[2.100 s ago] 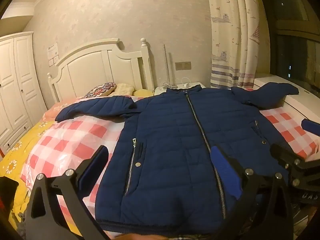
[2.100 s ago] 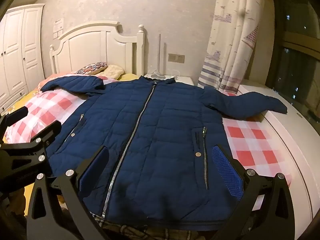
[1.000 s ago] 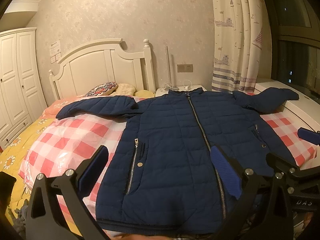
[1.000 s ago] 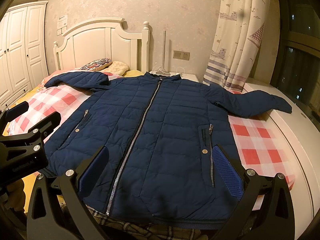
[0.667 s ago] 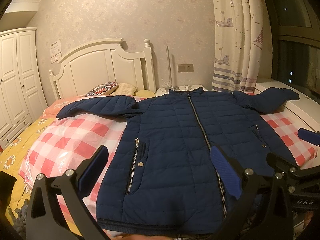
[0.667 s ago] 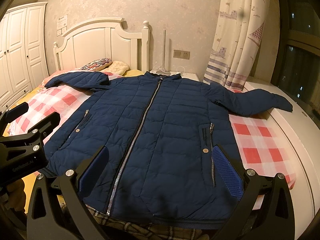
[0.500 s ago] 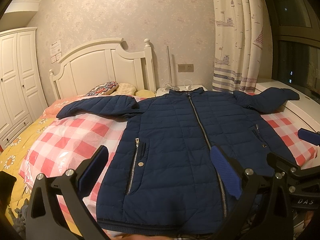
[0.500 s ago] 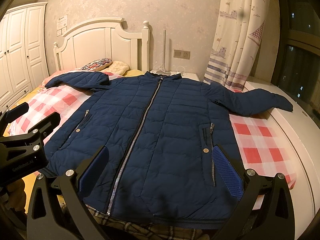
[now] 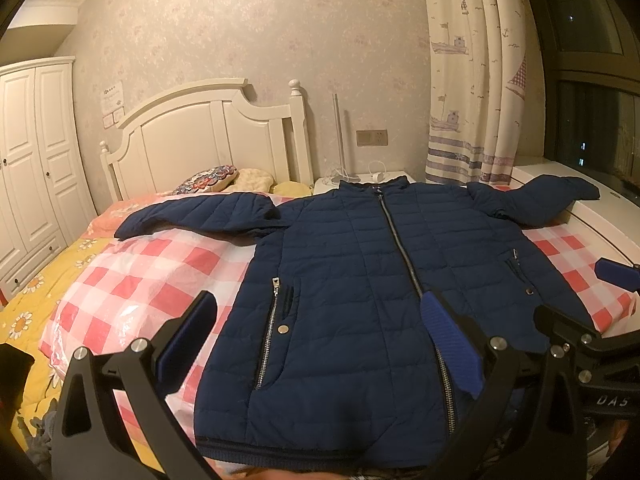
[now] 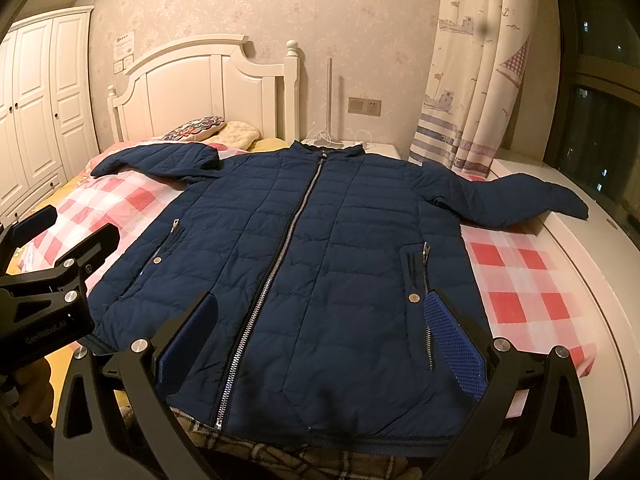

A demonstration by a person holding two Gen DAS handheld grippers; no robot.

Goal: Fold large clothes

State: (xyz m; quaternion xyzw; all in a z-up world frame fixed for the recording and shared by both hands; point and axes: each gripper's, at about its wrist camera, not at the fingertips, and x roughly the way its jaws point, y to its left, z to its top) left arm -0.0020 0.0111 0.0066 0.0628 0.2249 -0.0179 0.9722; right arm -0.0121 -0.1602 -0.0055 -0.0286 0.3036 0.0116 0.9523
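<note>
The navy quilted jacket [image 10: 312,248] lies flat, zipped and face up on the bed [image 10: 520,280], sleeves spread wide. Expect it soft, puffy, light and rather slippery; pinch a cuff or hem corner, not the padding. Your left gripper [image 9: 316,340] and right gripper [image 10: 320,332] hover level over the hem, fingers wide apart, holding nothing.

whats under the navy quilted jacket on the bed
The navy quilted jacket lies on a red-and-white checked cover; plaid fabric shows below its hem. The rest underneath is hidden.

Dim warm yellow indoor light, sharp focus, strong fisheye bending at edges
</note>
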